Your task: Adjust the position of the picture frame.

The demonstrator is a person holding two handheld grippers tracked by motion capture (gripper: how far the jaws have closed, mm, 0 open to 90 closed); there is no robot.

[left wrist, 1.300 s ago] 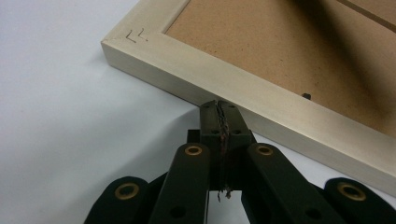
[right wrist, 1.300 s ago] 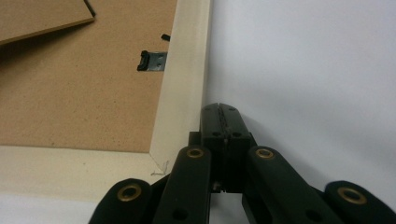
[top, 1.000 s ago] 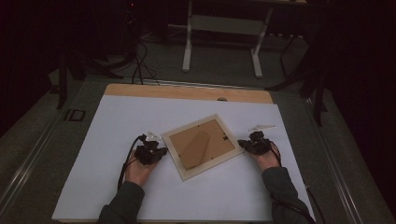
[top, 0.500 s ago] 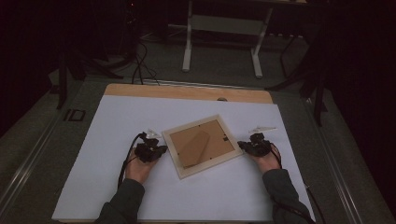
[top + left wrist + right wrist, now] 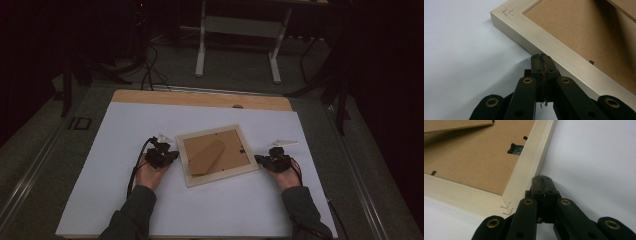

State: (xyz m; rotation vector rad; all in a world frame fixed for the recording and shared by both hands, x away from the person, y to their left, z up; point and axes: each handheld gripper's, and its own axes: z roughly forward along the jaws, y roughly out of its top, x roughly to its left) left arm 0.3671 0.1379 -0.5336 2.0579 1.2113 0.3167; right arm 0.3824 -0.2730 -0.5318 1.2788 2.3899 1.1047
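Tongs (image 5: pixel 541 56) closed, frame (image 5: pixel 564 57) cut off

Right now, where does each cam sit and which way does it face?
High view: above the person's side, looking forward and down on the white table; forearms, left gripper, right gripper.
Left gripper view: along its shut jaws at the picture frame.
Right gripper view: along its shut jaws.
All three share the frame.
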